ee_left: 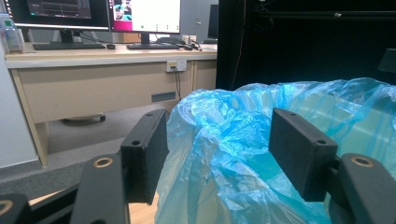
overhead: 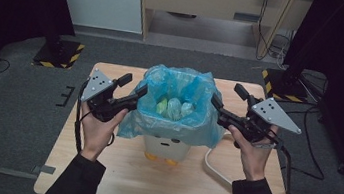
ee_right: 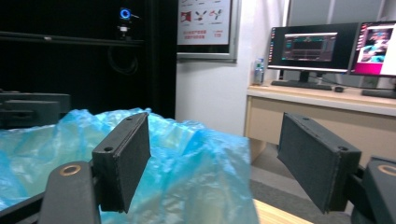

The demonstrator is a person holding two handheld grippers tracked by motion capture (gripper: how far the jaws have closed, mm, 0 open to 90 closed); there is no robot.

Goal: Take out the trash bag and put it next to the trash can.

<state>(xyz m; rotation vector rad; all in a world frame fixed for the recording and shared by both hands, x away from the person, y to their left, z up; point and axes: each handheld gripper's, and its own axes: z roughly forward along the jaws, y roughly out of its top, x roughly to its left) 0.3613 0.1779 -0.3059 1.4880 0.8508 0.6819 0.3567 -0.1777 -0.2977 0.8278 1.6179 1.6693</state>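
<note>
The work in hand is the blue bag (overhead: pixel 173 108) that lines the small white bin (overhead: pixel 167 149) at the middle of the wooden surface (overhead: pixel 118 181). The bag's mouth stands open and its rim is folded down over the top of the bin. Inside lie a few pale green and whitish wrapped items (overhead: pixel 174 107); I cannot tell what they are.

My left gripper (overhead: pixel 132 87) sits at the left side of the bag's rim. In the left gripper view the jaws stand partly open with a fold of blue film bulging up between them. The film lies against the left-hand pad (ee_left: pixel 145 154), while a gap remains at the other pad. I do not count this as a hold.

My right gripper (overhead: pixel 229 97) sits at the opposite side of the rim. In the right gripper view its jaws are wide apart. The bag's edge rises behind and beside the nearer pad (ee_right: pixel 125 158), and the far pad (ee_right: pixel 317 161) stands clear over open floor. It holds nothing.

My judgement is that the step is taking the rim on both sides, presumably to gather the mouth or lift the bag out of the bin. The left side is further along than the right.

The next move calls for the left jaws to shut on the fold until both pads pinch film. The right gripper needs to come in over the rim so the film lies between its pads before it shuts. Thin film slips easily, so each grip should take a bunched fold, not a single layer.
</note>
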